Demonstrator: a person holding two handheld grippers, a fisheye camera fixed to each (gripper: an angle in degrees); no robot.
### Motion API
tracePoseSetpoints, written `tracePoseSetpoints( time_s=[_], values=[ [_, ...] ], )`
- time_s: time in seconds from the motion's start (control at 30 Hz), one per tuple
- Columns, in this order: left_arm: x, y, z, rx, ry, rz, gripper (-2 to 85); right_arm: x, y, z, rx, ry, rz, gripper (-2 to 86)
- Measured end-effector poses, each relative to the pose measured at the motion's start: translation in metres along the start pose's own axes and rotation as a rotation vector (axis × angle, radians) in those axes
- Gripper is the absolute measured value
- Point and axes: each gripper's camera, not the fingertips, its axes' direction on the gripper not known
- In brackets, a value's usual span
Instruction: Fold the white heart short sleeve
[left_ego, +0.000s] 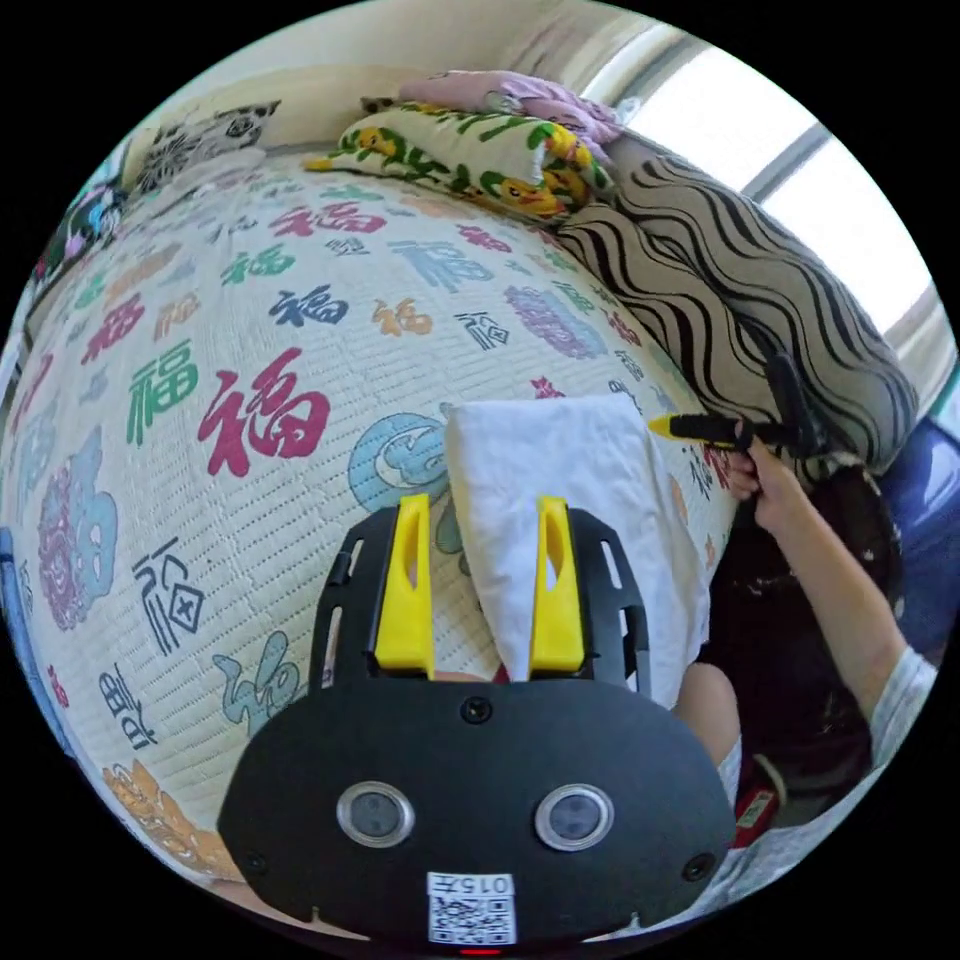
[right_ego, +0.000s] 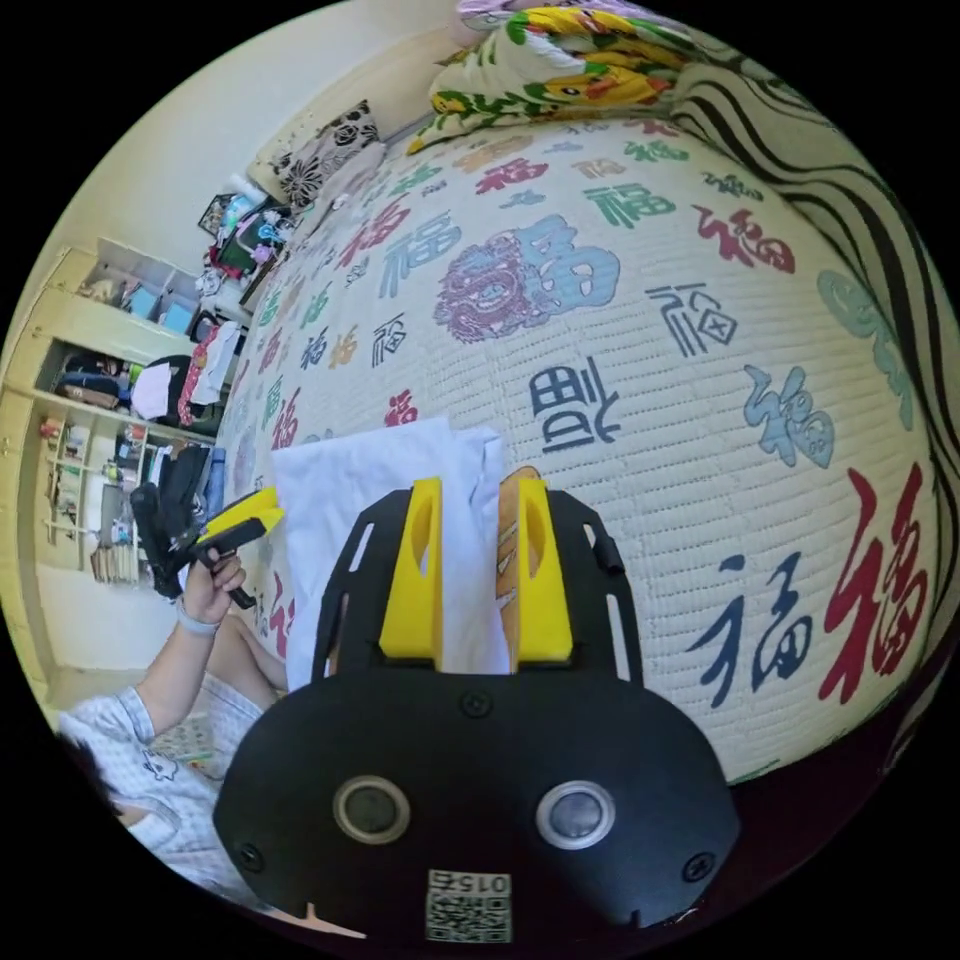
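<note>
The white short sleeve (left_ego: 575, 480) lies folded into a narrow rectangle near the bed's edge, plain side up. My left gripper (left_ego: 483, 505) hovers over its left edge, jaws open with nothing pinched. In the right gripper view the same white garment (right_ego: 360, 490) lies flat, and my right gripper (right_ego: 479, 490) is over its right edge, jaws a little apart and holding nothing. The right gripper (left_ego: 700, 428) also appears in the left gripper view, held by a hand (left_ego: 760, 480) past the garment's far side. The left gripper (right_ego: 225, 530) appears in the right gripper view, beside the bed.
A cream bed cover (left_ego: 250, 300) with coloured characters spreads under everything. A striped quilt (left_ego: 740, 290) and floral pillows (left_ego: 470, 150) pile along one side. A seated person's arm (right_ego: 170, 660) is at the bed's edge. Cluttered shelves (right_ego: 110, 400) stand beyond.
</note>
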Motion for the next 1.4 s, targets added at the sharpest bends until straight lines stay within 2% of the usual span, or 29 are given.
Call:
tracePoseSetpoints(
  time_s=[0.1, 0.17, 0.27, 0.3, 0.4, 0.5, 0.57, 0.63, 0.77, 0.83, 0.9, 0.97, 1.0, 1.07, 1.13, 1.2, 1.23, 1.3, 1.4],
  values=[
    [-0.028, -0.023, 0.010, 0.042, 0.113, -0.092, 13.6, 0.012, -0.009, 0.005, -0.017, -0.091, 0.061, 12.8],
    [-0.035, -0.035, 0.021, 0.019, 0.144, -0.083, 12.3, 0.013, -0.013, 0.004, -0.017, -0.152, 0.063, 10.4],
    [-0.047, -0.049, 0.022, -0.012, 0.143, -0.082, 3.7, 0.005, -0.018, 0.007, -0.084, -0.246, 0.008, 4.4],
    [-0.052, -0.054, 0.013, -0.001, 0.217, -0.078, 2.9, 0.003, -0.020, 0.006, -0.094, -0.244, 0.005, 3.8],
    [-0.056, -0.068, -0.018, 0.068, 0.244, -0.003, 2.2, -0.014, -0.030, -0.002, -0.105, -0.158, -0.071, 2.7],
    [-0.064, -0.092, -0.032, 0.108, 0.150, 0.017, 2.6, -0.032, -0.043, -0.009, -0.034, -0.129, -0.089, 2.9],
    [-0.074, -0.106, -0.025, 0.065, 0.074, -0.006, 3.7, -0.042, -0.050, -0.003, -0.054, -0.045, -0.068, 4.2],
    [-0.087, -0.109, -0.016, -0.055, 0.052, -0.086, 10.6, -0.046, -0.048, 0.001, -0.115, 0.074, -0.044, 6.6],
    [-0.089, -0.060, -0.048, -0.027, 0.124, -0.095, 14.0, -0.046, 0.008, -0.034, -0.092, 0.062, -0.139, 8.9],
    [-0.094, -0.003, -0.053, -0.047, 0.271, -0.166, 14.5, -0.035, 0.047, -0.044, -0.114, 0.060, -0.128, 10.4],
    [-0.095, 0.033, -0.046, -0.083, 0.393, -0.245, 14.6, -0.020, 0.088, -0.044, -0.157, 0.041, -0.070, 12.4],
    [-0.095, 0.055, -0.046, -0.027, 0.450, -0.305, 14.2, -0.002, 0.134, -0.037, -0.210, -0.051, 0.024, 12.9],
    [-0.095, 0.060, -0.048, 0.010, 0.481, -0.341, 13.8, 0.001, 0.143, -0.035, -0.210, -0.075, 0.046, 12.8],
    [-0.087, 0.054, -0.042, -0.031, 0.533, -0.321, 13.2, 0.010, 0.165, -0.038, -0.122, -0.132, 0.129, 9.4],
    [-0.070, 0.041, -0.030, -0.131, 0.486, -0.241, 9.4, 0.013, 0.168, -0.031, -0.165, -0.220, 0.157, 5.3],
    [-0.062, 0.031, -0.030, -0.167, 0.351, -0.177, 3.8, 0.013, 0.170, -0.022, -0.192, -0.283, 0.177, 3.3],
    [-0.061, 0.026, -0.034, -0.183, 0.346, -0.143, 1.3, 0.014, 0.172, -0.019, -0.194, -0.304, 0.205, 2.5],
    [-0.066, 0.023, -0.051, -0.169, 0.397, -0.126, 0.3, 0.015, 0.177, -0.021, -0.179, -0.341, 0.262, 1.7],
    [-0.078, 0.025, -0.101, -0.114, 0.358, -0.065, -0.2, -0.003, 0.193, -0.030, -0.213, -0.357, 0.223, 1.1]
  ],
)
